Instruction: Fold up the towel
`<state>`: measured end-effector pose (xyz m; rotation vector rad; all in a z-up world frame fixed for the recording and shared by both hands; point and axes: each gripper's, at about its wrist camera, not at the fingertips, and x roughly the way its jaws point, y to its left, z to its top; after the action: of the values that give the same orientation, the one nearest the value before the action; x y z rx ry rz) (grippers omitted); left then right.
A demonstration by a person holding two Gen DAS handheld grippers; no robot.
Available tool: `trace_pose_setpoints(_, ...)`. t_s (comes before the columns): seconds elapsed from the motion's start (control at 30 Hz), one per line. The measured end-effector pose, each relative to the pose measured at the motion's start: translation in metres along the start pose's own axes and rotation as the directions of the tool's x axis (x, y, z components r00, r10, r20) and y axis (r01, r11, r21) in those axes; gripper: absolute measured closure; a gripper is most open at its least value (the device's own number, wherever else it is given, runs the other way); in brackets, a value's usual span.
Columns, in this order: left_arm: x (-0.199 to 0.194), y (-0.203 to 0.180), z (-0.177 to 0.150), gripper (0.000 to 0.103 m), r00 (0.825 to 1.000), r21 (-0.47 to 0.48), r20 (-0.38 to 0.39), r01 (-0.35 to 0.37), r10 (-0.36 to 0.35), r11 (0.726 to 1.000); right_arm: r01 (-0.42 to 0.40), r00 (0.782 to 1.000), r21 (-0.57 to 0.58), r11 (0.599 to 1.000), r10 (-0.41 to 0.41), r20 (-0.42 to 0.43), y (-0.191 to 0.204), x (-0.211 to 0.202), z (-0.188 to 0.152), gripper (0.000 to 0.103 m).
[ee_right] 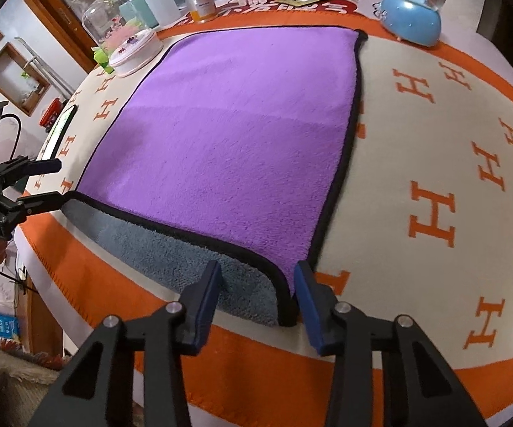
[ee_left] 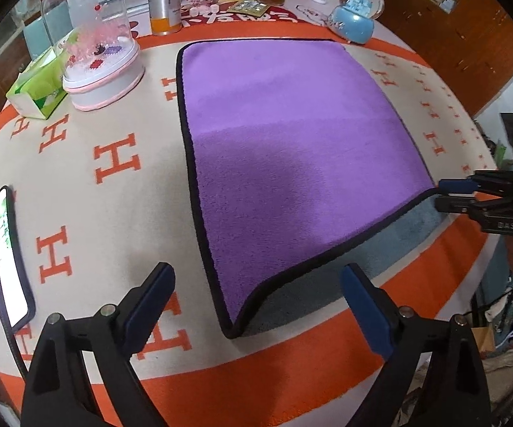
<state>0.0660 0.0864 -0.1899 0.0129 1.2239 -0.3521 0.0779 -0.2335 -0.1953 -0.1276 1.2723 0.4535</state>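
On the table [ee_left: 89,192], covered by a cream and orange cloth with H letters, the purple towel [ee_left: 285,142] lies spread nearly flat, black-edged, its grey underside showing along the near edge where that edge curls up. At the towel's near left corner, the left gripper [ee_left: 256,302] hangs with its fingers spread wide, the corner lying between and just ahead of them, not gripped. At the near right corner, the right gripper [ee_right: 258,291] also has its fingers spread, straddling the corner with the black hem between them; whether a pad touches the fabric cannot be told. Judged from this, both tools are set to pinch the two near corners so the near edge can be carried toward the far edge. A glass dome [ee_left: 93,46], a can [ee_left: 165,3] and a blue snow globe [ee_left: 354,14] stand near the far edge and could be struck.
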Motion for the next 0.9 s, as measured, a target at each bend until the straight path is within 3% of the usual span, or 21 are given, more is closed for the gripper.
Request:
trace_pose_setpoints(0.07,-0.002,-0.001,-0.001,0.01,1.0,0.012,0.002,0.011,-0.011,1.0,0.001,1.0,-0.006,1.0,-0.001,-0.009,-0.002,0.002,0.001,0.061)
trace_pose_setpoints(0.2,0.001,-0.005,-0.002,0.023,0.999,0.03,-0.017,0.038,-0.038,0.999,-0.015,1.0,-0.014,1.0,0.015,-0.02,-0.002,0.005,0.002,0.062)
trace_pose_setpoints(0.43,0.008,-0.001,-0.002,0.024,0.997,0.009,-0.032,0.073,-0.072,0.997,-0.02,0.999,-0.051,0.998,0.019,-0.031,0.003,0.009,0.002,0.077)
trace_pose_setpoints(0.63,0.016,0.0,-0.002,0.042,0.992,0.021,-0.069,0.11,-0.108,0.994,-0.024,0.999,-0.045,0.999,0.023,-0.028,0.0,0.008,-0.001,0.091)
trace_pose_setpoints(0.9,0.027,-0.006,-0.003,0.048,0.987,0.055,-0.113,0.122,-0.115,0.991,-0.021,1.0,-0.059,0.998,0.019,-0.021,-0.001,0.003,-0.007,0.095)
